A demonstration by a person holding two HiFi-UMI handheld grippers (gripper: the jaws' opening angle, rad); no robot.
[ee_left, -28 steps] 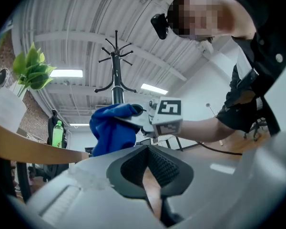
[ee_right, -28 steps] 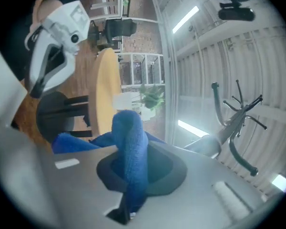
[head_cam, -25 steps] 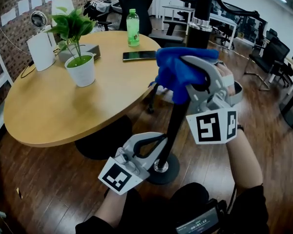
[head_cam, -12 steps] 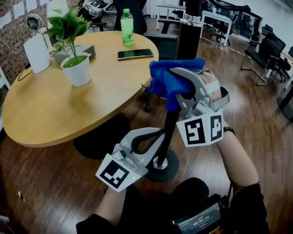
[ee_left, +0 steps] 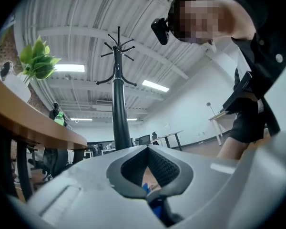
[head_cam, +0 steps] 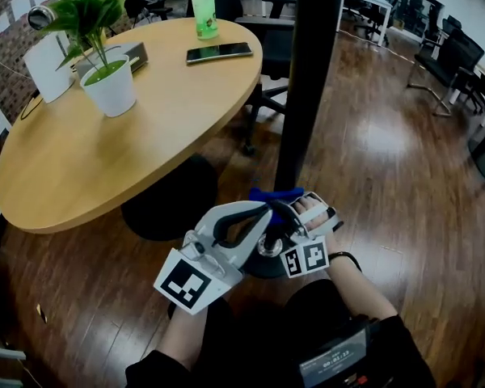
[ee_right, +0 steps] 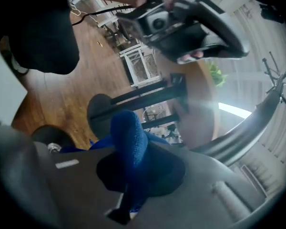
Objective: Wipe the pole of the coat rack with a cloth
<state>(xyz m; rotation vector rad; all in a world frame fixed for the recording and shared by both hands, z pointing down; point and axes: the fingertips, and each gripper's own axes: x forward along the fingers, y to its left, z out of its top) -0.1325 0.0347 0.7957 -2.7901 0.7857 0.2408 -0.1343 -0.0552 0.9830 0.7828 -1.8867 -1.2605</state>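
The right claw (head_cam: 284,210), clamped on the cloth (head_cam: 275,193), has slid from high on the pole (head_cam: 309,95) down to its bottom end. It now sits just beside the left claw (head_cam: 259,214).

Blue against black
Cloth (head_cam: 276,193) bright blue — pole (head_cam: 307,87) black; surface (head_cam: 89,168) pale tan wood, floor (head_cam: 404,160) dark brown planks.
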